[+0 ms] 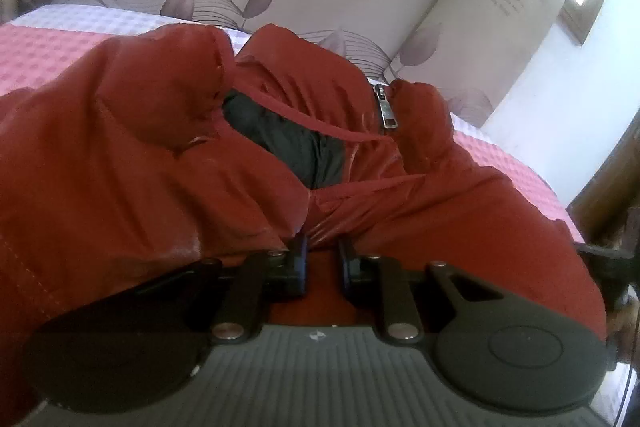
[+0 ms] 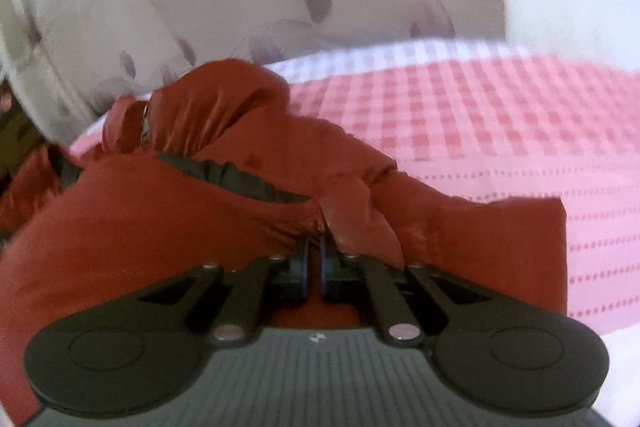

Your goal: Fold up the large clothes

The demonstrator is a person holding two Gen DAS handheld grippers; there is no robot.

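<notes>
Shiny red padded jacket with black lining (image 1: pixel 168 131) lies bunched on pink checked bedspread (image 1: pixel 44 55), left hand-held gripper (image 1: pixel 323 259) and right hand-held gripper (image 2: pixel 315 259) each pinched narrow on its fabric at 6 o'clock, metal zipper pull (image 1: pixel 387 109) at 1 o'clock.

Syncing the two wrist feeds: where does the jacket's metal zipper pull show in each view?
Left wrist: zipper pull hangs upper right of centre on the red jacket, right of the black lining.
Right wrist: a small blurred metallic glint at left on the bunched jacket is probably the pull; too blurred to be sure.
Shared landmark: the pink checked bedspread under the jacket.
</notes>
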